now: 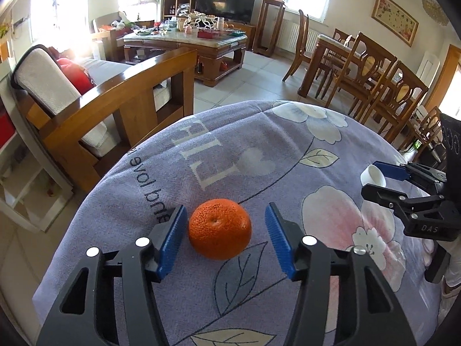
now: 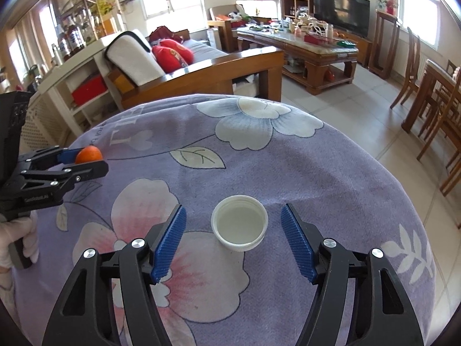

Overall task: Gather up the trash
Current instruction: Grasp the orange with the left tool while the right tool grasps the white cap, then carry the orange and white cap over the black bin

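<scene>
1. On the left of the cloth-covered table (image 1: 161,173), the left gripper (image 1: 226,232) is straddling a mandarin (image 1: 219,228) that is sitting on the purple floral cloth. The jaws are standing about half open; the left blue pad is sitting just beside the peel, perhaps touching it, while the right pad is standing clear, so nothing is being held.
2. The mandarin is looking round, light and slightly soft, with a dimpled peel that should give the ribbed pads good purchase. Taking it across its widest girth seems best, with gentle pressure, since a hard squeeze could burst it.
3. On the right, the right gripper (image 2: 232,240) is framing a white bottle cap (image 2: 239,222), lying open side up and empty. Both pads are standing apart from its rim, so it is lying free.
4. The cap is appearing stiff, very light and smooth; gripping across its ridged outer wall seems safest, as it could skid on the cloth.
5. No trash bin is showing in either view.
</scene>
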### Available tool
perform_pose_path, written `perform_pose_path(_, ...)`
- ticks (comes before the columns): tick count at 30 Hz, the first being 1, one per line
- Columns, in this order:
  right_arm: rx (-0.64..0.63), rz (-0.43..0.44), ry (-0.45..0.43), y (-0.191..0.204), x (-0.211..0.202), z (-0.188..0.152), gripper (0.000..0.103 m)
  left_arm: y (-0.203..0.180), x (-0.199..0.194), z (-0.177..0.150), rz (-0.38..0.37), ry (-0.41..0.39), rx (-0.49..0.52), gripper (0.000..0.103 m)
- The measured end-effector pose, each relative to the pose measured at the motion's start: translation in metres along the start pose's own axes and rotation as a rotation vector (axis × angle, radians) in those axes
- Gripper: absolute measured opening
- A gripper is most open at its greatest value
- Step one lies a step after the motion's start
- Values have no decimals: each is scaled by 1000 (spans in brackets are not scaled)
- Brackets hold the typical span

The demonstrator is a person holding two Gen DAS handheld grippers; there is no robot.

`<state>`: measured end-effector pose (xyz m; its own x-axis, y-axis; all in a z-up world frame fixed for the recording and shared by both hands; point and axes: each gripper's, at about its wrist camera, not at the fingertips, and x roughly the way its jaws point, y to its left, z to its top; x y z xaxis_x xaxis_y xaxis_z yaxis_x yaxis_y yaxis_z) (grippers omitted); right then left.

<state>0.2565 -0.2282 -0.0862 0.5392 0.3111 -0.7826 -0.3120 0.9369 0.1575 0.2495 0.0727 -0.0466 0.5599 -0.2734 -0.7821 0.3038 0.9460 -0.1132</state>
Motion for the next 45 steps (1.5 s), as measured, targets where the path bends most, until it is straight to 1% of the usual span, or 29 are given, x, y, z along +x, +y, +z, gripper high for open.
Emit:
perform_pose_path(2, -4, -4, -2, 0, 0, 0, 51, 1, 0, 0, -1, -5, -1, 47)
perform_pose_path(3, -6, -5, -3, 0, -1, 0, 46, 2, 0, 2, 2, -7, -1, 44)
perform_pose_path(4, -5, -6, -4, -1, -1, 0, 39, 3, 0, 2, 2, -9, -3, 42)
perform_pose_path(5, -1, -1, -5, -2, -2, 0, 37, 3, 0, 2, 1, -10, -5, 40)
perform_pose_path(10, 27, 28, -7, -7, -5, -1, 37, 1, 2, 5, 4, -4, 26, 38)
perform_pose_path(14, 51, 55, -14, -7, -14, -3, 37, 4, 0, 6, -10, -6, 22, 36)
perform_pose_path(16, 48, 60, -32, -6, -26, -5, 37, 4, -1, 5, -17, -6, 18, 36)
perform_pose_path(18, 42, 65, -54, -3, -42, -9, 37, 3, -6, 3, -43, -13, 12, 36)
perform_pose_path(21, 40, 77, -83, -1, -66, -15, 37, -10, -24, 3, -66, -48, 40, 36)
perform_pose_path(26, 52, 101, -138, -1, -115, -39, 37, -56, -67, -1, -125, -117, 112, 36)
perform_pose_path(32, 81, 99, -195, -6, -174, -75, 37, -122, -101, -16, -196, -159, 200, 36)
perform_pose_path(39, 124, 57, -238, -35, -235, -130, 37, -189, -115, -36, -263, -171, 263, 36)
perform_pose_path(45, 203, -8, -273, -75, -285, -190, 37, -253, -118, -54, -328, -167, 325, 36)
